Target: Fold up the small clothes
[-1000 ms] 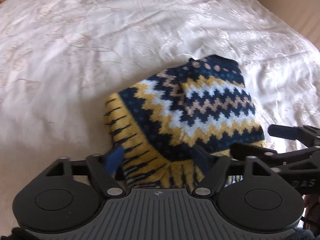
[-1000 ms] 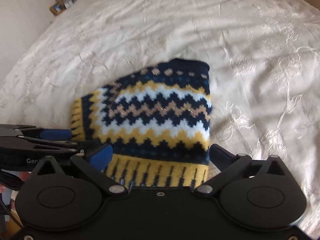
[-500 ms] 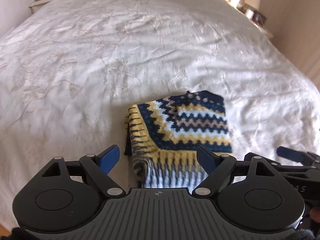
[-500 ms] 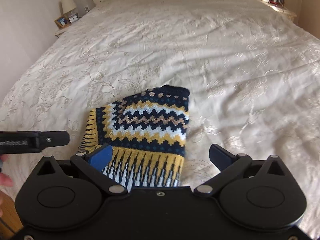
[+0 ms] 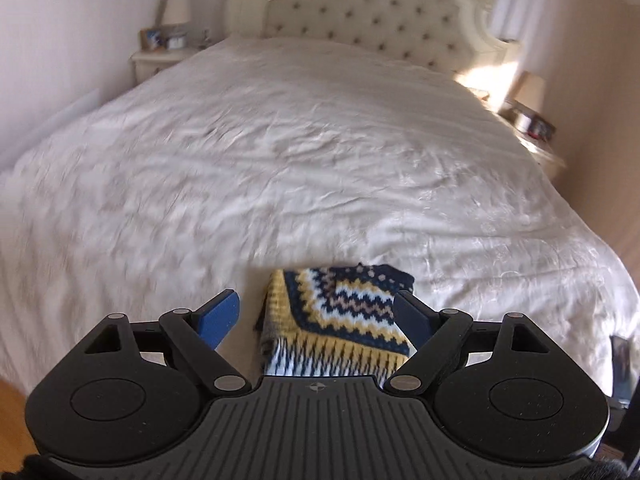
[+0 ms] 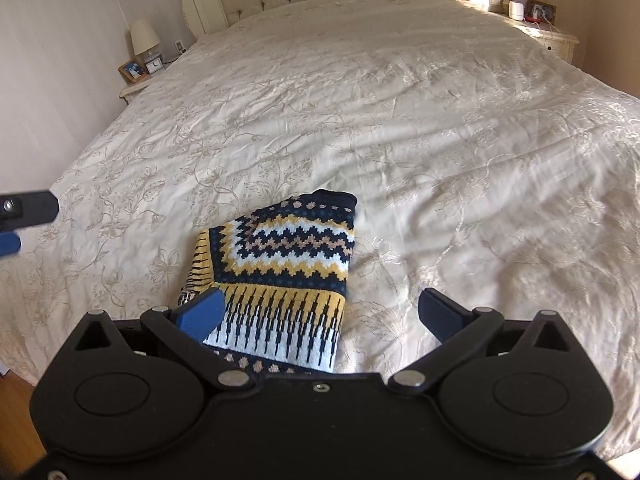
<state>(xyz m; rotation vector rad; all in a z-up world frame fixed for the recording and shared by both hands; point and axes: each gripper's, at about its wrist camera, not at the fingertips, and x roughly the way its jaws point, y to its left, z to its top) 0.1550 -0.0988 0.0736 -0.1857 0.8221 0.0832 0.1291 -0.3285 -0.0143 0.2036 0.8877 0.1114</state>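
A small knitted sweater [image 5: 340, 312] with navy, yellow, white and tan zigzags lies folded into a compact rectangle on the white bedspread [image 5: 280, 160], near the foot of the bed. It also shows in the right wrist view [image 6: 288, 272]. My left gripper [image 5: 320, 316] is open and empty, raised above and behind the sweater. My right gripper [image 6: 316, 312] is open and empty, also raised behind it. The left gripper's tip shows at the left edge of the right wrist view [image 6: 24, 216].
The bed has a tufted cream headboard [image 5: 372, 16]. A nightstand with a lamp [image 5: 172, 28] stands at the far left, another nightstand [image 5: 532, 128] at the far right. Wooden floor [image 6: 16, 420] shows beside the bed's foot.
Both grippers have pulled back and up from the folded sweater, which lies released on the bed. The view has widened to take in the headboard.
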